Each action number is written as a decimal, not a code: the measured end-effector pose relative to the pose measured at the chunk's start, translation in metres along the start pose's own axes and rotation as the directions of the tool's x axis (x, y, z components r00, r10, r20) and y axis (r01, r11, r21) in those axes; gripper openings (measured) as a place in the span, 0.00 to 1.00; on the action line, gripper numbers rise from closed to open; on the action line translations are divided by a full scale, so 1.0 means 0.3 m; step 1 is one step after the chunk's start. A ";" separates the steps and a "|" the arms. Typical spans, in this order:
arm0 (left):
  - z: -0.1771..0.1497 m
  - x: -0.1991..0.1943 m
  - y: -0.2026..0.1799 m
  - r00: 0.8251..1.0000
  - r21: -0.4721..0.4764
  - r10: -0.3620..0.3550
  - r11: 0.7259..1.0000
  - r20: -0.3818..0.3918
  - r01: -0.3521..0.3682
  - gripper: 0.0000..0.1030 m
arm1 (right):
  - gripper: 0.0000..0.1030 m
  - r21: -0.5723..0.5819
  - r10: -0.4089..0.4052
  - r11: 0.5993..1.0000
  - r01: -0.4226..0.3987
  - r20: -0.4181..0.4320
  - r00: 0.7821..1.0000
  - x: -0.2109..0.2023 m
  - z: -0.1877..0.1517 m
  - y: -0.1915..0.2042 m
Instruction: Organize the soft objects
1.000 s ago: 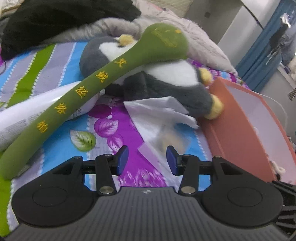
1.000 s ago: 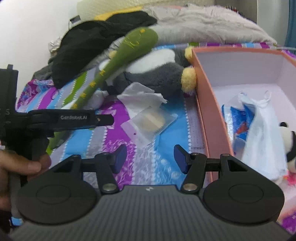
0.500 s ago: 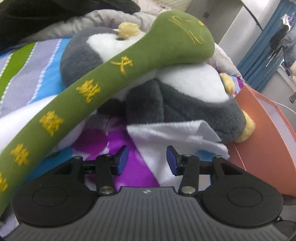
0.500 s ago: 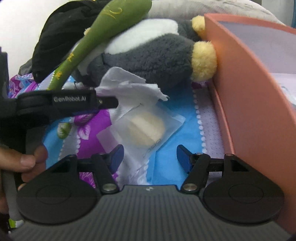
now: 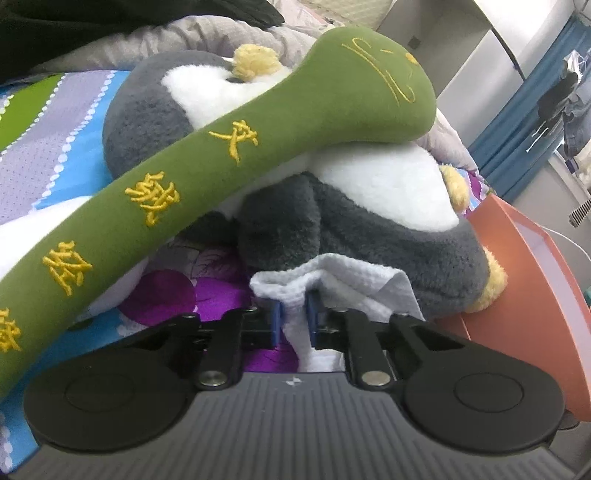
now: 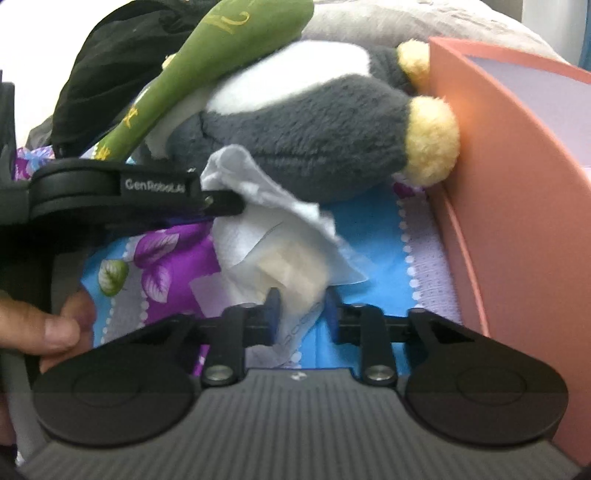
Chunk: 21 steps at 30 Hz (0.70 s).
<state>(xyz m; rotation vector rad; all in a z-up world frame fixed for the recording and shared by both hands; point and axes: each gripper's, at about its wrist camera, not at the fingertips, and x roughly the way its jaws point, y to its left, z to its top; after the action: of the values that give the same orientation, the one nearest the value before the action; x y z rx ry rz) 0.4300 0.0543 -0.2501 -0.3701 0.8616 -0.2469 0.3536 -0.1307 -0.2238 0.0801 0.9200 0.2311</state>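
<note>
A bed fills both views, covered with a bright bedsheet printed in blue, lilac and green stripes with purple flowers and dotted white lines; a rumpled grey quilt and a black garment are heaped at the far end, and blue curtains hang at the far right of the room.

A white cloth, thin and waffle-textured, lies crumpled on the sheet just in front of a plush penguin. The left gripper has just been closing, and its blue pads now pinch a fold of that cloth between them. In the right wrist view the same cloth drapes over a clear plastic pouch holding a pale, flat pad. The right gripper has likewise just been closing and its jaws now press on the near edge of the pouch, the plastic bunched between them.

The penguin is dense grey fleece with a smooth white belly and fuzzy yellow feet, one foot touching the wall of a salmon-coloured cardboard box on the right. A long green plush club, velvety, with yellow embroidered characters and a rounded head, lies slantwise across the penguin. A hand grips the left tool's handle at the near left.
</note>
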 end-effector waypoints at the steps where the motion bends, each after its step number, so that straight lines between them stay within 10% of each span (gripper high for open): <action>1: 0.000 -0.007 -0.003 1.000 0.000 0.001 1.000 0.002 -0.001 0.12 | 0.17 -0.001 -0.002 1.000 0.002 0.003 1.000 -0.011 0.001 0.001; 21: -0.101 -0.455 -0.068 0.995 -0.084 0.032 0.996 0.094 -0.024 0.10 | 0.11 0.029 0.026 0.999 -0.027 0.032 0.999 -0.322 -0.101 0.007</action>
<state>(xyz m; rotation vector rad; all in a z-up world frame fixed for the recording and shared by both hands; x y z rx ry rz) 0.3195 0.0779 -0.1653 -0.4429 0.7840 -0.1664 0.2729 -0.1518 -0.1666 0.1232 0.8918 0.2406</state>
